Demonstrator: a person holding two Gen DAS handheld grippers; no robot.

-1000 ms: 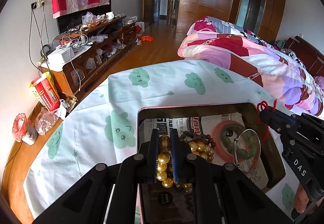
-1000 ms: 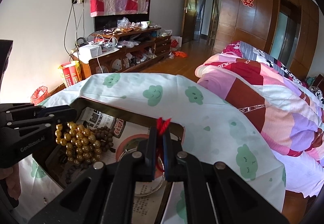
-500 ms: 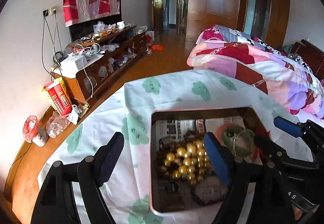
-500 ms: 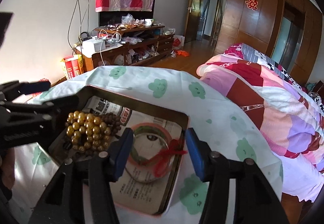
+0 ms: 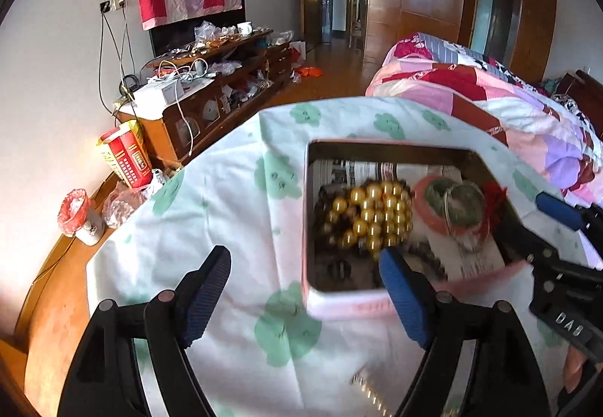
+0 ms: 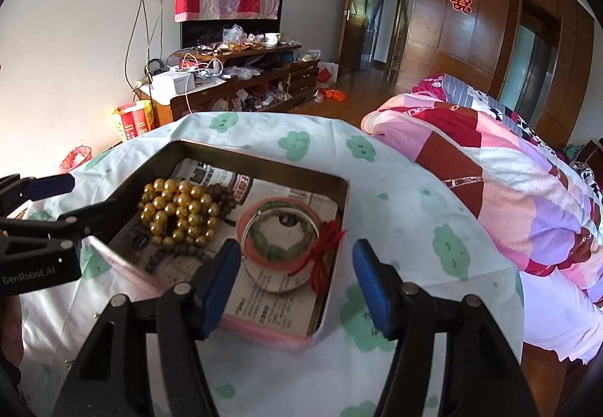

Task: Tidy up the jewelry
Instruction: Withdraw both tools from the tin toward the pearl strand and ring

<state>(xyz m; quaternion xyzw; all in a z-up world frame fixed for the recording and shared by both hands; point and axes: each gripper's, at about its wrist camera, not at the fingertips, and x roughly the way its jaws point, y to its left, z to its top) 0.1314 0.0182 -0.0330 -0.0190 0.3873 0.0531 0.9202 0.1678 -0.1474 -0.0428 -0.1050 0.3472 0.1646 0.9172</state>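
Observation:
An open tin [image 5: 312, 304] lined with newspaper lies on the cloth-covered table. Inside it are a gold bead bracelet [image 5: 373, 213], dark brown beads [image 6: 222, 194], a green bangle [image 6: 286, 228] on a pink ring, a thin silver bangle [image 5: 452, 213] and a red cord [image 6: 324, 251]. My left gripper [image 5: 303, 258] hangs open over the tin's near left corner, with nothing between its fingers. My right gripper [image 6: 297, 251] is above the tin's near right part; its jaws are opening and the pads touch nothing, the red cord lying below them.
The table's white cloth [image 6: 395, 198] has green cloud prints. A short pale chain-like piece [image 5: 367, 392] lies on it near me. A bed with a patchwork quilt [image 6: 490, 161] stands to the right, a cluttered wooden cabinet [image 5: 211, 89] at the back left.
The left gripper let go of the gold beads and the right one let go of the red cord. Both have opened and drawn back from the tin.

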